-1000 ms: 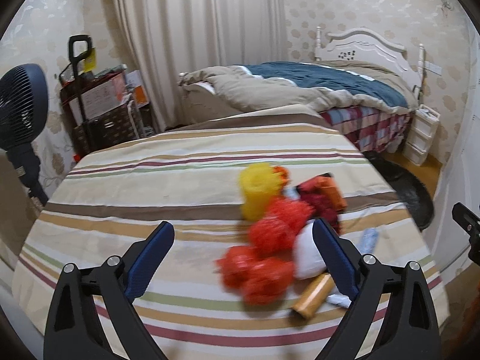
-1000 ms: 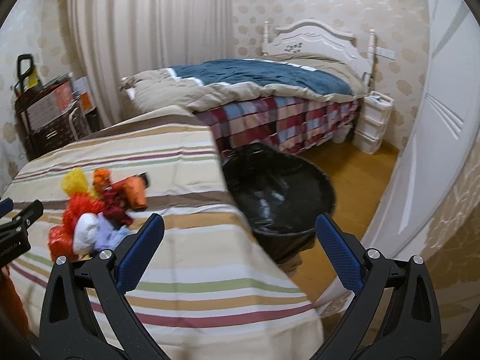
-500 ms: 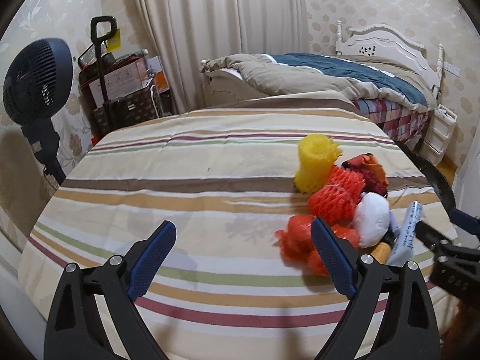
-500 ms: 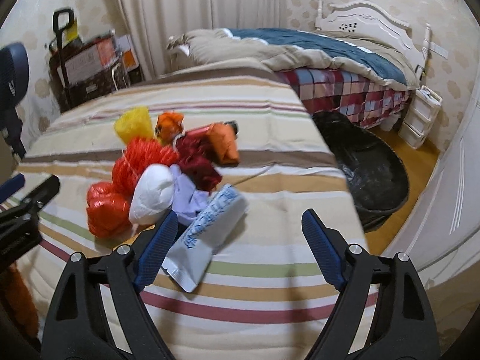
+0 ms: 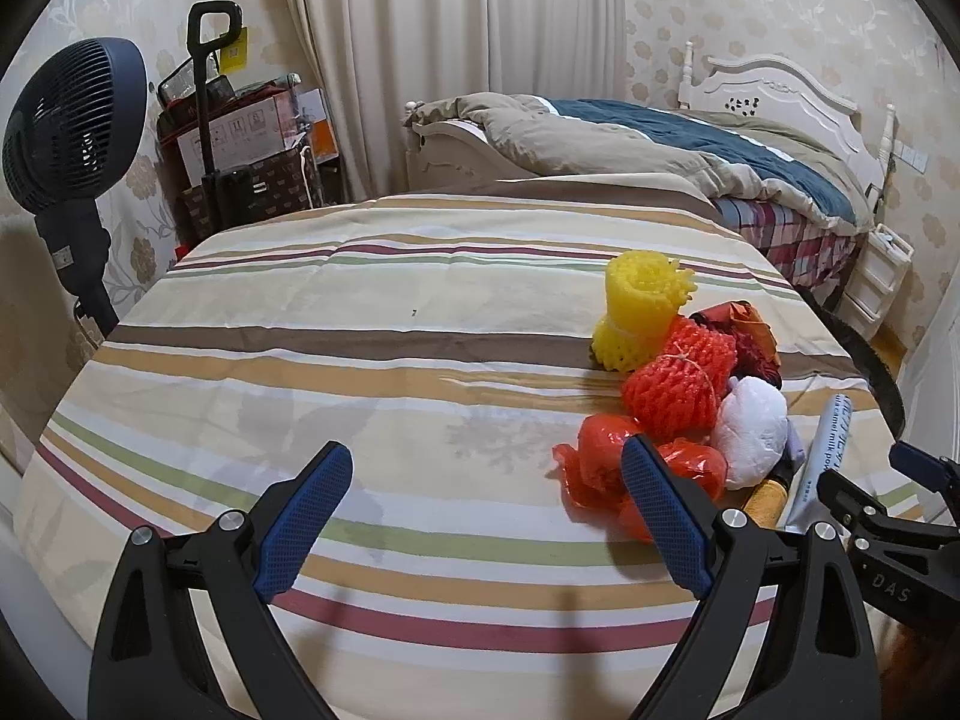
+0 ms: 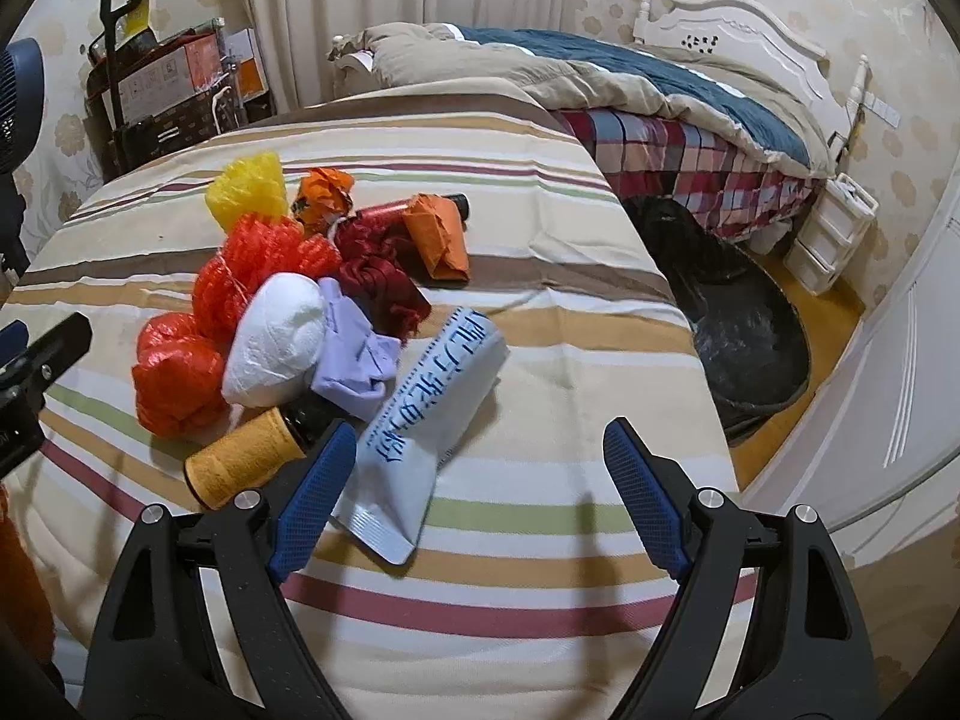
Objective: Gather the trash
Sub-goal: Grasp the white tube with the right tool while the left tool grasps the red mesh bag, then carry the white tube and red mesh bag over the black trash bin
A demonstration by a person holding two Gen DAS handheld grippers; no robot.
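The right gripper (image 6: 474, 465), spread and empty, has its left pad hiding part of the milk-powder pouch (image 6: 429, 402), whose long axis runs away rightward. The left gripper (image 5: 486, 495) gapes empty.

Striped sheet-covered surface (image 6: 540, 324) — trash pile (image 6: 288, 312), blue-printed pouch (image 6: 432, 396) lying on it

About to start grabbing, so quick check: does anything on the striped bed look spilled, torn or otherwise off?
Nothing spilled or broken. The only oddity is the trash itself: foam nets, wrappers and a white powder pouch heaped on the striped bedcover. The pouch's crimped end points toward the near edge. The black-lined bin stands upright on the floor beside the bed.
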